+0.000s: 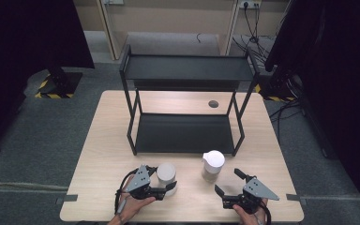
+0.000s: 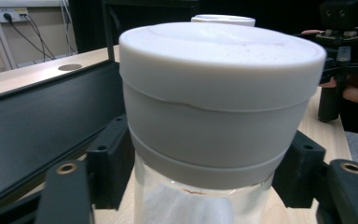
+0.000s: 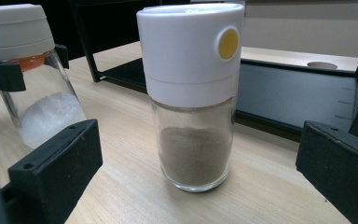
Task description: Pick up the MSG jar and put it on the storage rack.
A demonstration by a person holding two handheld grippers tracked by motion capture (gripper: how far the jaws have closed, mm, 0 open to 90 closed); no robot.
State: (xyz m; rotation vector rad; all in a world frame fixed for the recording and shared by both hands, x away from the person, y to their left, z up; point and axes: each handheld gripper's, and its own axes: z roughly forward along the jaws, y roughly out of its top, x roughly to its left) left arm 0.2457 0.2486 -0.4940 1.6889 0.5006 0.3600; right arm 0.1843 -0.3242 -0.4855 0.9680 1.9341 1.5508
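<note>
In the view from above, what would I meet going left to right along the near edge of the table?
Left gripper, shut on the white-lidded jar of white powder → jar of brown powder standing free → right gripper, open.
</note>
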